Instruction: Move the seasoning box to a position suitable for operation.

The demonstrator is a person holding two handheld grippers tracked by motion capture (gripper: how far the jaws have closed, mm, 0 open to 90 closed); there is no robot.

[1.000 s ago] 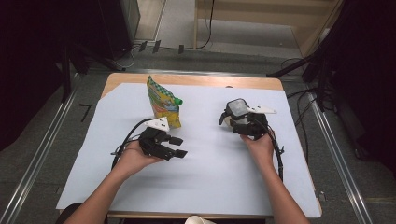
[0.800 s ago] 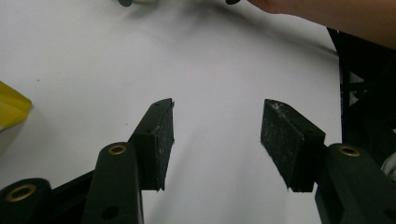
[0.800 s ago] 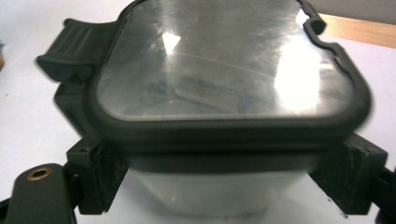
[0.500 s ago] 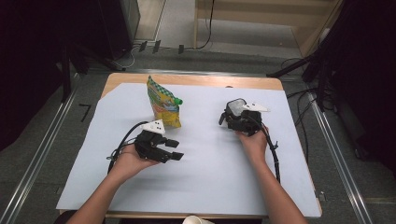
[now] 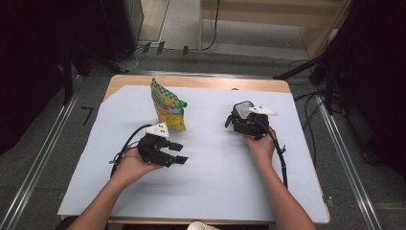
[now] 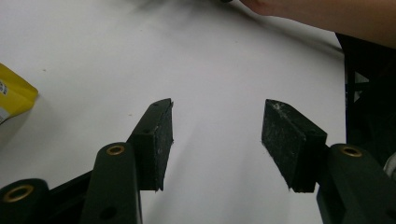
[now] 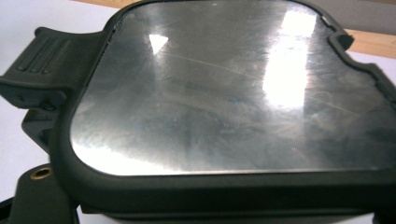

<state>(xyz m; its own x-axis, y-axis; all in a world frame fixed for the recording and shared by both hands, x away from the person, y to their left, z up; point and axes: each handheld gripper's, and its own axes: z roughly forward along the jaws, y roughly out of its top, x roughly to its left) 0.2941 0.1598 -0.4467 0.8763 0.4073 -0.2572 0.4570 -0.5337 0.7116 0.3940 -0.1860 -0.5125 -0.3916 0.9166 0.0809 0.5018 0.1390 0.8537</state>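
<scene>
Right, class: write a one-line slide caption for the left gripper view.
Open left gripper low over the white table sheet, a yellow pouch corner at the left edge.

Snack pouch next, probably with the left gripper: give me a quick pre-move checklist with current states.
1. Left gripper open, nothing between its fingers: ok.
2. Snack pouch upright on the white sheet: ok.
3. Pouch untouched by either gripper: ok.
4. Sheet ahead of the left gripper bare: ok.
5. Right gripper fingers open or shut: cannot tell; a black container with a shiny lid blocks its camera.
6. Container gripped or just touched: cannot tell.
</scene>
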